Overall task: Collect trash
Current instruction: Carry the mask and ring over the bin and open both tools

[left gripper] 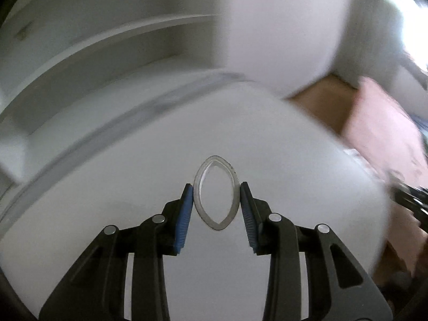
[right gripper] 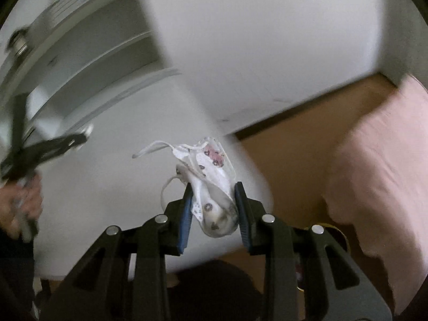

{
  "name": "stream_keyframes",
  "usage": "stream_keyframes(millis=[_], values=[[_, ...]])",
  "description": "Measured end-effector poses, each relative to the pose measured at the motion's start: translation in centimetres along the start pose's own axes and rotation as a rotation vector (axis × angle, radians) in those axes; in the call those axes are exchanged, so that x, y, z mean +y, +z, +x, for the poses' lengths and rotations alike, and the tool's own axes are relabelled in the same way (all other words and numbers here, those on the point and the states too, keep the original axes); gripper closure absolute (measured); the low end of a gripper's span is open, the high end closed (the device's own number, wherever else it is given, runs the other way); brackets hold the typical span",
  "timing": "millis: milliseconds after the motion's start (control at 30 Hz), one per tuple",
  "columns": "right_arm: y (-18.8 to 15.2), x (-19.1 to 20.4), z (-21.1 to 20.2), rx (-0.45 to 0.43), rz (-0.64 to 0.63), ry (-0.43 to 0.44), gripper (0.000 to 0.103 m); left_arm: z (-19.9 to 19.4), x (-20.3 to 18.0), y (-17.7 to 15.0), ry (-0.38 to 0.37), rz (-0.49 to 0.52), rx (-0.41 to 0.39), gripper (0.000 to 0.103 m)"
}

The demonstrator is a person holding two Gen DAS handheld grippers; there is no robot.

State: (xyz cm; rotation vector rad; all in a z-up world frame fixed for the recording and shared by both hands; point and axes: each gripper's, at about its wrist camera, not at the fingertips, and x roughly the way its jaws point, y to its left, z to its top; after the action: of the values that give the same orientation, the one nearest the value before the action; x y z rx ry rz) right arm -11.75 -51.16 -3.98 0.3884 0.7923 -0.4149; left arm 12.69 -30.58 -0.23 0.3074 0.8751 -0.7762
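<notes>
No legible txt or labels

Each of the 2 views looks forward along its own gripper's fingers, angled down and close over the white table [left gripper: 133,187]. The left wrist view faces the table's far edge and white shelving [left gripper: 93,53]; the right wrist view sits further right. Both share the tabletop, the white panel [right gripper: 267,40], brown floor [right gripper: 294,160] and pink fabric [right gripper: 379,174].
</notes>
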Motion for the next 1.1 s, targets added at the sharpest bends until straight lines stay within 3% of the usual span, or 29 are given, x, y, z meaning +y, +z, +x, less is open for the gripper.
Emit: stream_keyframes(millis=[100, 267, 433, 567, 733, 1100], values=[[-1.9, -5.9, -1.5, -0.02, 0.129, -0.1, 0.073, 0.2, -9.8, -0.1, -0.164, 0.146, -0.009, 0.068], [-6.3, -14.4, -2.7, 0.004, 0.325, -0.241, 0.073, 1.4, -22.9, -1.5, -0.341, 0.359, 0.001, 0.068], [-10.3, -21.2, -3.4, 0.046, 0.474, -0.295, 0.072, 5.1, -32.5, -4.3, -0.473, 0.5, 0.108, 0.068], [-12.2, -24.3, -2.8, 0.08, 0.54, -0.302, 0.072, 9.0, -37.1, -6.1, -0.488, 0.589, 0.167, 0.068], [-13.5, -25.9, -1.1, 0.129, 0.575, -0.315, 0.072, 13.3, -39.8, -6.2, -0.499, 0.629, 0.216, 0.068], [-13.1, -26.7, 0.5, 0.162, 0.55, -0.302, 0.07, 13.7, -40.8, -7.0, -0.491, 0.636, 0.243, 0.068]])
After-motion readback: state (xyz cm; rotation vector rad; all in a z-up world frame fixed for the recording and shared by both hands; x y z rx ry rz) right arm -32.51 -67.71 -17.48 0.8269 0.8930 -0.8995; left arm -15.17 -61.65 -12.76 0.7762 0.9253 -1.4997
